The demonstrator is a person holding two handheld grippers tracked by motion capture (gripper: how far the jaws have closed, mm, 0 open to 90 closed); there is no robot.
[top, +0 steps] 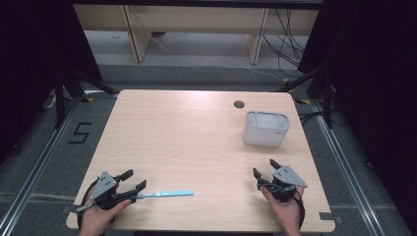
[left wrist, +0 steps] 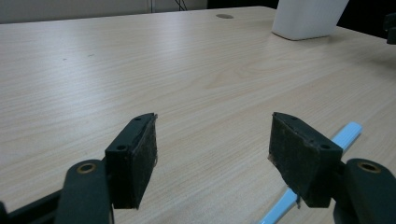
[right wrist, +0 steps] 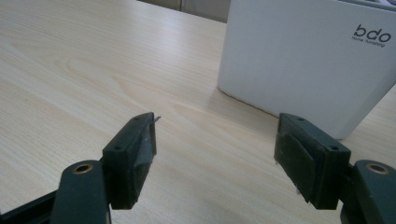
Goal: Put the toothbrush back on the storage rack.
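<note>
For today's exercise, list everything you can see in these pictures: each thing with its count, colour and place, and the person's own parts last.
Table: one, pale wood, centre of the high view.
Cable hole: one, dark, far edge of the table.
Tub: one, white, open top, far right of the table.
Toothbrush: one, light blue, lying flat near the front left, beside the left tool.
Left tool: one, black, jaws open, front left.
Right tool: one, black, jaws open, front right, short of the tub.
Hands: two, bottom edge.
</note>
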